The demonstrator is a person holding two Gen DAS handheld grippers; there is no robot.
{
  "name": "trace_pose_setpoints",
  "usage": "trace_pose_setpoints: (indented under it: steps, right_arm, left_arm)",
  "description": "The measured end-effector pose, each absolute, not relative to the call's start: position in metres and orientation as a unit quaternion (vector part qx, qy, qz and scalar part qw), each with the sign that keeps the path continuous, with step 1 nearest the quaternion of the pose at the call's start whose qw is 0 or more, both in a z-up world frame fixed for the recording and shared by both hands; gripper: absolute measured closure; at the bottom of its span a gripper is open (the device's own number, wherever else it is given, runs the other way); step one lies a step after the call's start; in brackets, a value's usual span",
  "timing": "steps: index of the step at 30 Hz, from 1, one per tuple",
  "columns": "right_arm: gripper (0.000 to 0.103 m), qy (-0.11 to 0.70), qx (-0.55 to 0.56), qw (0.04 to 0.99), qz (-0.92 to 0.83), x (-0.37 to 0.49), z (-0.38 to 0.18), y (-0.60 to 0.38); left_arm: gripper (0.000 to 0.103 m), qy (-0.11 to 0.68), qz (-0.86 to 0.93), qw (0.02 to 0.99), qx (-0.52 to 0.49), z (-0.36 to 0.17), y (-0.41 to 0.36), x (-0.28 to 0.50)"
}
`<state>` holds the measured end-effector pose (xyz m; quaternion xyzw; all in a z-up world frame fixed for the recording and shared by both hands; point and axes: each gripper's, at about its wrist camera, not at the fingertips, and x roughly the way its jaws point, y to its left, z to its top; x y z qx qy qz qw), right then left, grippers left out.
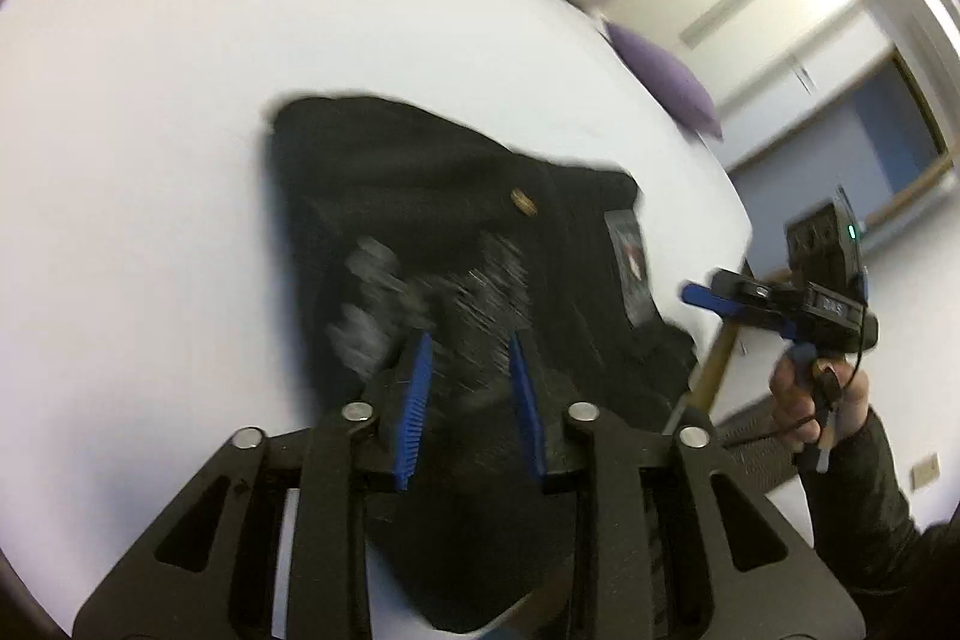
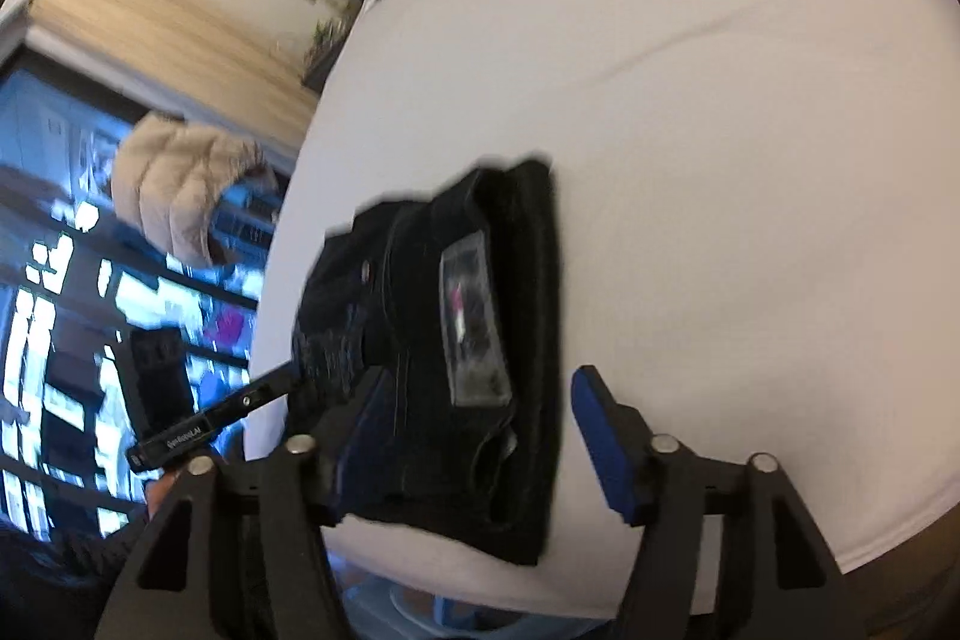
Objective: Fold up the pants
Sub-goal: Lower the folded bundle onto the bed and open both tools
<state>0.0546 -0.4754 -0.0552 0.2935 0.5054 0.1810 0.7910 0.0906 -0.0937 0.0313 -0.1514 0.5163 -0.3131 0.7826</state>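
The pants (image 1: pixel 456 316) lie folded in a dark bundle on the white bed (image 1: pixel 150 130), near its edge. The left gripper (image 1: pixel 471 388) hovers over them, fingers partly apart, nothing pinched. The right gripper (image 2: pixel 480 436) stands wider, straddling the bundle's near end, pads not pressing. The risk looks like this: a finger snags loose cloth on pulling away and drags the top layer open, or nudges the stack off the edge. The left view shows a brass button (image 1: pixel 523 203) and the person's hand (image 1: pixel 822 394); the right view alone shows the label (image 2: pixel 474 322) clearly.
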Motion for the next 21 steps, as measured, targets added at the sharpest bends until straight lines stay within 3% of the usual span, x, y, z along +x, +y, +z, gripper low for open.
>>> trace_pose_setpoints:
  steps: [1,5,7,9,17,21]
  right_arm:
    - [0.034,0.504,0.301,0.790,0.176,0.057,-0.056,-0.479]
    - [0.033,0.521,0.313,0.774,0.179,0.073,-0.072,-0.480]
    - [0.033,0.539,0.320,0.755,0.192,0.083,-0.085,-0.472]
    - [0.033,0.557,0.315,0.745,0.188,0.092,-0.098,-0.464]
    - [0.032,0.556,0.320,0.740,0.203,0.103,-0.104,-0.448]
    - [0.032,0.559,0.298,0.745,0.210,0.106,-0.104,-0.435]
  left_arm:
    - [0.058,0.517,-0.312,0.779,-0.170,0.028,-0.086,0.097]
    - [0.040,0.531,-0.307,0.766,-0.192,0.019,-0.082,0.114]
    - [0.024,0.537,-0.317,0.758,-0.192,0.018,-0.090,0.118]
    - [0.017,0.544,-0.322,0.751,-0.190,0.017,-0.094,0.122]
    - [0.017,0.531,-0.262,0.771,-0.234,0.032,-0.056,0.119]
    - [0.017,0.590,-0.262,0.723,-0.244,-0.003,-0.058,0.126]
